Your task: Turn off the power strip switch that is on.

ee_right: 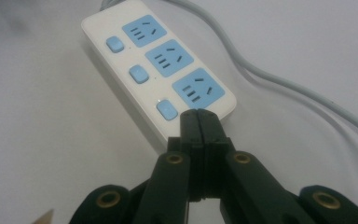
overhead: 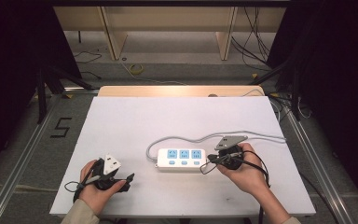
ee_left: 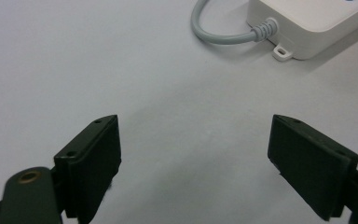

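A white power strip (overhead: 182, 159) with three blue sockets and three blue switches lies on the white table, its grey cord (overhead: 242, 135) looping off to the right. My right gripper (overhead: 210, 159) is shut with nothing in it, its tips at the strip's right end. In the right gripper view the closed jaws (ee_right: 199, 117) sit just over the strip's (ee_right: 154, 65) near end, beside the closest blue switch (ee_right: 167, 110). My left gripper (overhead: 129, 179) rests open at the front left of the table, apart from the strip. The left gripper view has its jaws (ee_left: 195, 154) wide over bare table, the strip's cord end (ee_left: 303, 25) beyond them.
The white table top (overhead: 177, 121) has free room at the back and left. A wooden edge (overhead: 179, 90) runs behind it. Metal rails (overhead: 25, 154) flank the table, and cables lie on the floor beyond.
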{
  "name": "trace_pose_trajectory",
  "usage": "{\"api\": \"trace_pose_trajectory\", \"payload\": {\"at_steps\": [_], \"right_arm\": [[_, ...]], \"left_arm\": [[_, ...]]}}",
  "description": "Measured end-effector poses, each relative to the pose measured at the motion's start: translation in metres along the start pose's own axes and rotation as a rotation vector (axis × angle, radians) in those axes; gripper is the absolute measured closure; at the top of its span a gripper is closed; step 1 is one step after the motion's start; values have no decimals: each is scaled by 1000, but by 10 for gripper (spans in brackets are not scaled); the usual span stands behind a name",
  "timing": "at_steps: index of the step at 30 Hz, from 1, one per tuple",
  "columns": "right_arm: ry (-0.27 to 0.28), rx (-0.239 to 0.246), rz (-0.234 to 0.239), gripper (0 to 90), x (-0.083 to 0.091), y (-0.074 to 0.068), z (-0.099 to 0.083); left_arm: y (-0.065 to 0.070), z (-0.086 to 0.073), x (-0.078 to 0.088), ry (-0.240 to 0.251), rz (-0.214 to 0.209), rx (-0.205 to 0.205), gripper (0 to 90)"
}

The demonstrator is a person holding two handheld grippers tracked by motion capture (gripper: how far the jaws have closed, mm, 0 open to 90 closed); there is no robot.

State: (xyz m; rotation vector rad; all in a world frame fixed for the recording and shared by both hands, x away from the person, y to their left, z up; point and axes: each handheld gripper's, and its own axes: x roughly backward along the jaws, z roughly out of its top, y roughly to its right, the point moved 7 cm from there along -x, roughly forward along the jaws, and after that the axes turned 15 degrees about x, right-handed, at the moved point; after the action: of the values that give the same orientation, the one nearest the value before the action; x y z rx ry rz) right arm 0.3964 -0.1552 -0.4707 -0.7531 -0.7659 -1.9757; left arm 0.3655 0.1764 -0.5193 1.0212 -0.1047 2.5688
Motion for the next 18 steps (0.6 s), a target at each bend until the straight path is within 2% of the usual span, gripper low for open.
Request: {"api": "trace_pose_trajectory", "payload": {"at_steps": [18], "right_arm": [[-6,11,14,900,-6,0,6]], "left_arm": [[1,0,-1,5,-2,1,169]]}}
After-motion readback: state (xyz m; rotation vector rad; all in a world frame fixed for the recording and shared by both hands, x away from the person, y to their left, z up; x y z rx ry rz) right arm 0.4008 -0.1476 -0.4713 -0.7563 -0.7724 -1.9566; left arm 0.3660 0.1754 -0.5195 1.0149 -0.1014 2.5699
